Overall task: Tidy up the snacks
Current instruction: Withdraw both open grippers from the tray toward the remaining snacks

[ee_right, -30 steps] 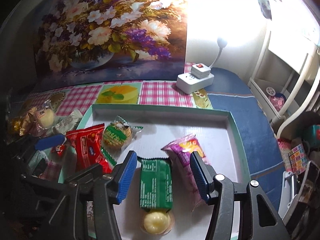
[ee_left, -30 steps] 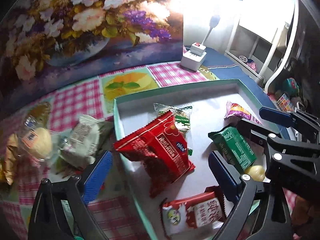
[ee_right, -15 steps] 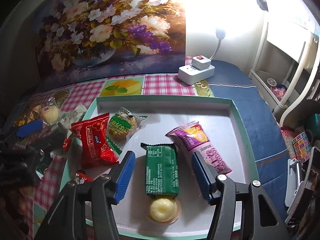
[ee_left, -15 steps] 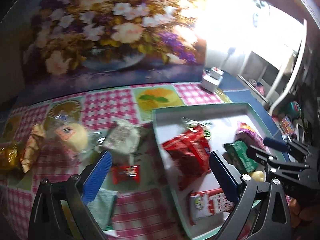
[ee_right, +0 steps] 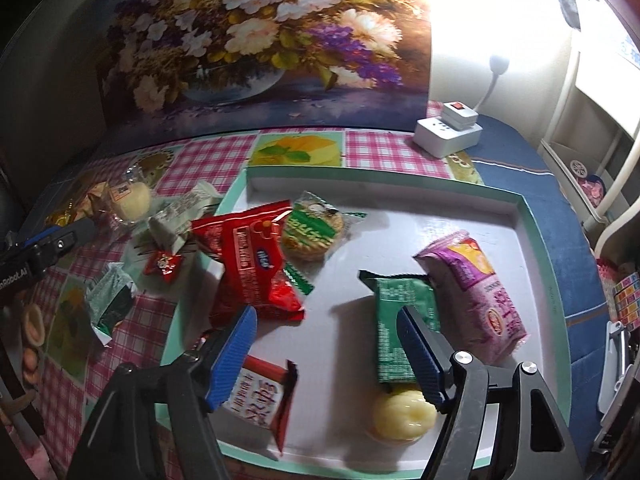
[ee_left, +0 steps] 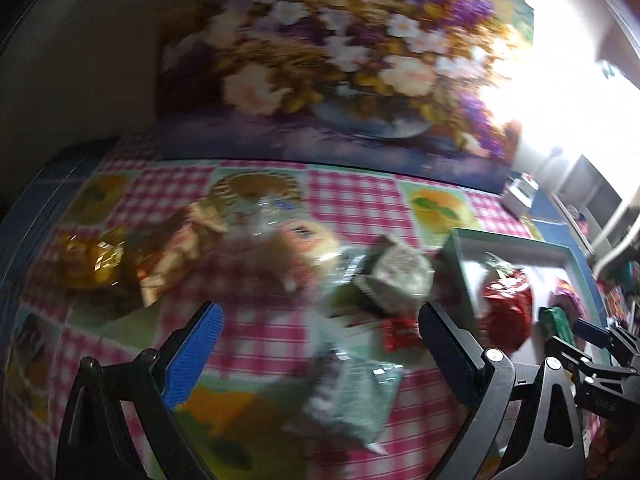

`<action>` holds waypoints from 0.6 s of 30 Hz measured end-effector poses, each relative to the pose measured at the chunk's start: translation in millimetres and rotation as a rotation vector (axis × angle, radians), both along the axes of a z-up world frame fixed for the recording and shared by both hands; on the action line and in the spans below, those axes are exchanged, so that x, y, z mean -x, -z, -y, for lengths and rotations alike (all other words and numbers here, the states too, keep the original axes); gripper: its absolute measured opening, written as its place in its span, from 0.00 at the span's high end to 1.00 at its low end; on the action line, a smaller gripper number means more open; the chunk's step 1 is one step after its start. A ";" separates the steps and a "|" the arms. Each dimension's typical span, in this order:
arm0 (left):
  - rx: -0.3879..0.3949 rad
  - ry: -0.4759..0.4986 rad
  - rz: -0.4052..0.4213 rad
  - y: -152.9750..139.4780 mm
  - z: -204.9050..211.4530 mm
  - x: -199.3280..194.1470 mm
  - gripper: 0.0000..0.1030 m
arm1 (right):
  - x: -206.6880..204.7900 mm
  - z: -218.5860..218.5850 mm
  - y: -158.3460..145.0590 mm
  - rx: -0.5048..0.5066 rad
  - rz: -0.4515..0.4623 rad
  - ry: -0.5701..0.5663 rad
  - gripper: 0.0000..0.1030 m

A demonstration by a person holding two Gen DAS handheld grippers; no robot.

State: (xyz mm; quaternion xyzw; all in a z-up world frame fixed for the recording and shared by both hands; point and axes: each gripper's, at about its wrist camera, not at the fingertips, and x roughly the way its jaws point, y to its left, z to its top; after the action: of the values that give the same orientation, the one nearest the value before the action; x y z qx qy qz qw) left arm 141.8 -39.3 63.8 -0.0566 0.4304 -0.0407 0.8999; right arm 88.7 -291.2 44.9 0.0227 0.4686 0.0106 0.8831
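Both grippers' fingers spread empty, left gripper (ee_left: 320, 344) over loose packets at twelve o'clock, risking a blurred mis-grab of the small red packet (ee_left: 402, 334) beside the tray (ee_right: 538, 240).

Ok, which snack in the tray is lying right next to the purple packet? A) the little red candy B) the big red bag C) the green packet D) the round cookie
C: in the right wrist view the green packet lies right beside the purple packet inside the tray, while the other snacks lie farther to the left.
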 end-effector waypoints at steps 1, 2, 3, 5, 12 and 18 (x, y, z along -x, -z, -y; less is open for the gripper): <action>0.005 -0.019 -0.002 1.1 -8.1 0.5 0.05 | -1.0 -4.6 -0.8 0.001 -0.002 -0.009 0.26; 0.008 -0.030 -0.003 1.1 -13.1 1.5 0.05 | -1.8 -8.3 -1.2 0.002 -0.004 -0.016 0.26; 0.009 -0.041 -0.003 1.3 -17.4 2.1 0.05 | -2.7 -12.2 -1.6 0.005 -0.007 -0.024 0.26; 0.009 -0.064 -0.005 2.6 -29.2 3.3 0.05 | -5.0 -20.9 -2.8 0.014 -0.012 -0.040 0.26; 0.042 -0.142 -0.002 3.8 -66.3 6.5 0.05 | -14.5 -57.6 -9.2 0.028 -0.025 -0.109 0.26; 0.053 -0.208 0.000 3.4 -97.8 4.4 0.05 | -26.4 -97.8 -15.6 0.051 -0.024 -0.185 0.26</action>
State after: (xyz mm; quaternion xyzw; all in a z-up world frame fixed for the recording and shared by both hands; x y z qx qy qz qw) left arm 137.4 58.5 60.4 -0.1248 0.4211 0.0416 0.8974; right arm 115.1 -193.3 60.6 -0.0433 0.4795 0.0800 0.8728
